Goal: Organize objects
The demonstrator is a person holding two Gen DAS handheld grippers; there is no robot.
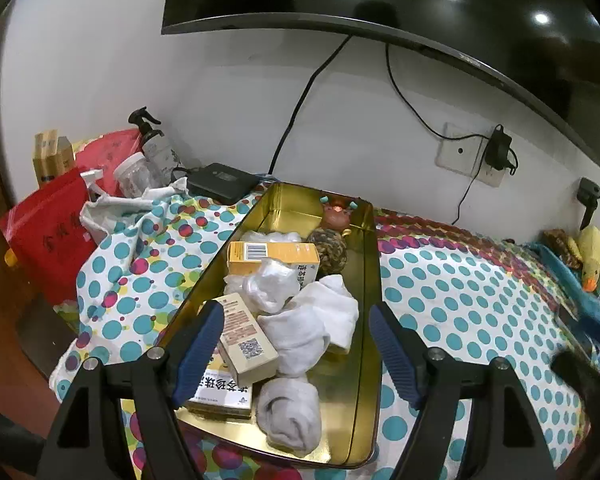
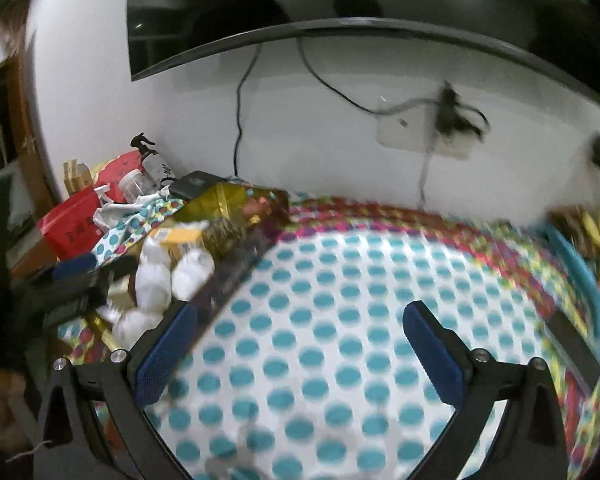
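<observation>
A gold metal tray (image 1: 288, 204) lies on the polka-dot cloth and holds white socks (image 1: 312, 320), a grey sock roll (image 1: 288, 412), a yellow box (image 1: 272, 258), a beige box (image 1: 246, 340), a brown patterned ball (image 1: 330, 250) and a small brown toy (image 1: 336, 216). My left gripper (image 1: 296, 350) is open, with its fingers astride the near end of the tray above the socks and boxes. My right gripper (image 2: 300, 356) is open and empty over the bare cloth, to the right of the tray (image 2: 220, 200). The right wrist view is blurred.
A yellow duck plush (image 1: 592, 258) and a teal item sit at the far right. A black box (image 1: 220, 176), spray bottle (image 1: 156, 148), clear jar (image 1: 134, 174) and red bag (image 1: 52, 236) crowd the left back. A TV (image 1: 420, 8), cables and wall socket (image 1: 472, 154) are behind.
</observation>
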